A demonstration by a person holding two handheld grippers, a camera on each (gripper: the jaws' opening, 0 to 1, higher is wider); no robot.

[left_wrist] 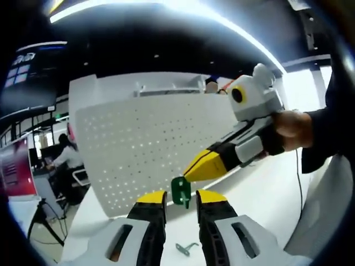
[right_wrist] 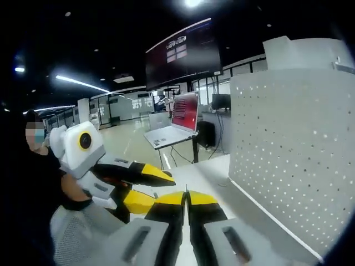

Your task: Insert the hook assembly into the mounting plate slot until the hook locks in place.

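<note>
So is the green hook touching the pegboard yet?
Apart. In the left gripper view the green hook sits between the left gripper's fingers, with table showing between it and the pegboard.

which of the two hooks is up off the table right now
The green hook, raised at the tips of the left gripper in front of the white pegboard. The grey metal hook lies flat on the white table below.

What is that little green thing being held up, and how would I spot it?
Find the big white pegboard standing on the white table. In front of its lower edge, two yellow-tipped tongs meet: the left tongs and the right tongs. The green hook piece sits between them, the only green thing there.
</note>
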